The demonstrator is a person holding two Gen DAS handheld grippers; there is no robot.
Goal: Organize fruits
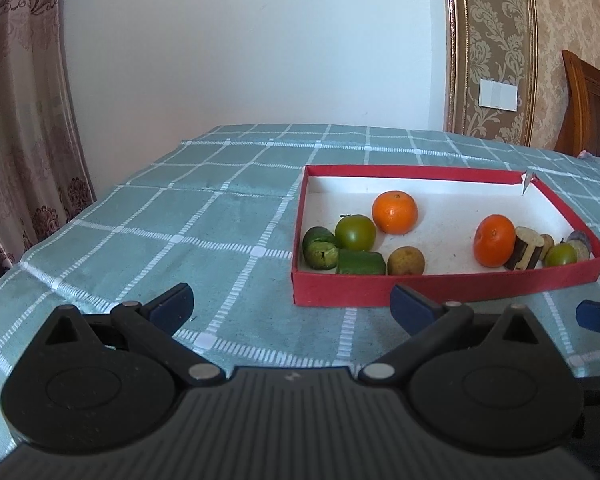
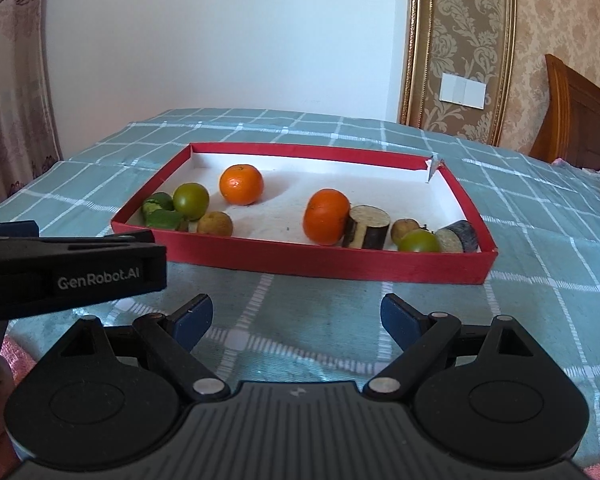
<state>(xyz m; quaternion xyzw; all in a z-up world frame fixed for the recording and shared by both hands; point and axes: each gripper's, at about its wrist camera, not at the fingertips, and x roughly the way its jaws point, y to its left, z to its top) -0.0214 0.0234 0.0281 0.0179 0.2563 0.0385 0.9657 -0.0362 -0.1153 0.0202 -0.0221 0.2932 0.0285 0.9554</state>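
Resting on the checked green cloth of the tabletop (image 1: 204,220), a shallow red tray (image 2: 332,260) with a white floor is seen from both wrist views. Two oranges are held in it: one (image 1: 395,212) toward the back, the other (image 1: 494,240) touching a cut eggplant piece (image 1: 527,248). At the tray's left end a green round fruit (image 1: 355,232), two cucumber pieces (image 1: 320,249) and a small brown fruit (image 1: 406,261) are clustered. Near the right end a second small green fruit (image 2: 419,241) and another eggplant piece (image 2: 458,236) are found. The left gripper (image 1: 292,306) and the right gripper (image 2: 296,318) are both held short of the tray, fingers spread wide, nothing grasped.
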